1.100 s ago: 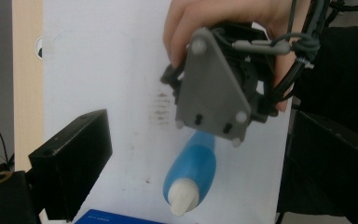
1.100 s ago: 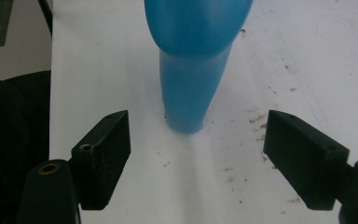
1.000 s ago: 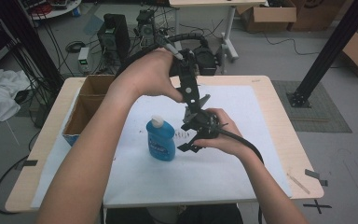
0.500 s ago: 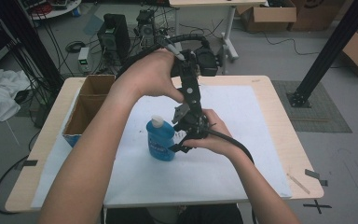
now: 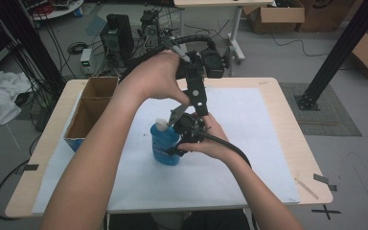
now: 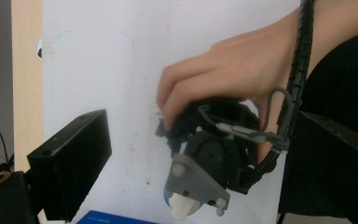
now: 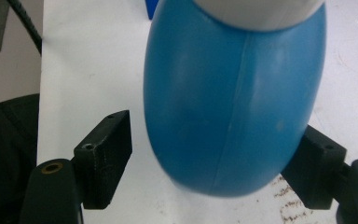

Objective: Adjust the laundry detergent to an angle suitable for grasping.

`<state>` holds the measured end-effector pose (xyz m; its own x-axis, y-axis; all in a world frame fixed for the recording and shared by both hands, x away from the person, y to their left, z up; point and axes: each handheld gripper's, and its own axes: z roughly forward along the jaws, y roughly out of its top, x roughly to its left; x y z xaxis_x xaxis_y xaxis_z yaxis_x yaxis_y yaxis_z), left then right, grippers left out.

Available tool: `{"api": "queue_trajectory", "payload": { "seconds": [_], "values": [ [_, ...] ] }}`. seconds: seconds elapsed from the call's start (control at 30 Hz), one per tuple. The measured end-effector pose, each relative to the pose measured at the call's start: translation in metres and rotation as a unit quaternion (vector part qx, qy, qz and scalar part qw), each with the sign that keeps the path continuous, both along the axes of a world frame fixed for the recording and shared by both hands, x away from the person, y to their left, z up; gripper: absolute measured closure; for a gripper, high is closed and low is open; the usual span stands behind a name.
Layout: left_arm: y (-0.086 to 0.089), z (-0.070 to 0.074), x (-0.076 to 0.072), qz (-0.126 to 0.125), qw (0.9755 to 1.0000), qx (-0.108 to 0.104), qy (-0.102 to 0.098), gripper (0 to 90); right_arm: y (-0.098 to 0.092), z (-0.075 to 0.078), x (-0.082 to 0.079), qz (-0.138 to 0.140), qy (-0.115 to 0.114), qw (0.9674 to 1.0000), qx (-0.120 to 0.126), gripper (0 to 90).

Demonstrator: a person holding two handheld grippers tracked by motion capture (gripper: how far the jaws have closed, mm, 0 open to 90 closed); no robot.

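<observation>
**Right gripper closing in on the blue bottle**

The blue bottle (image 5: 165, 143) stands upright on the white sheet (image 5: 249, 124) near the middle of the table (image 5: 287, 103), with the cardboard box (image 5: 92, 109) at its 9 o'clock. The right gripper (image 5: 176, 149) has come in from the bottle's 3 o'clock, and its jaws have just been closing: in the right gripper view the bottle's body (image 7: 233, 107) sits between them, one pad touching at 3 o'clock, the other with a gap at 9 o'clock, so no firm hold yet. The left gripper (image 5: 177, 111) hangs above, near the white cap (image 5: 161, 124), its jaws wide apart around nothing. The approach looks done; clamping the body and whatever work the cap needs appear to remain.
</observation>
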<state>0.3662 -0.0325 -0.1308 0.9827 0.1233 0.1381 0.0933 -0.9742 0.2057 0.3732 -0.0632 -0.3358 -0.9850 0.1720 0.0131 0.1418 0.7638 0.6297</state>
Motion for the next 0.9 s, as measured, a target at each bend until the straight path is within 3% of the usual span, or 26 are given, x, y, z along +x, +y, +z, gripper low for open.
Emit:
{"api": "queue_trajectory", "payload": {
  "seconds": [0.3,0.57,0.9],
  "values": [
    [-0.001,-0.001,0.001,0.002,1.0,0.001,0.001,6.6,0.007,-0.002,0.002,-0.006,-0.001,1.0,0.004,27.0],
    [0.0,-0.001,0.002,0.003,1.0,-0.001,0.001,6.5,0.012,-0.006,0.004,-0.015,-0.016,0.9997,0.009,40.2],
    [0.002,0.0,0.003,0.004,1.0,-0.002,0.002,6.6,0.011,-0.006,0.006,-0.004,-0.016,0.9998,0.009,41.7]
  ]
}}
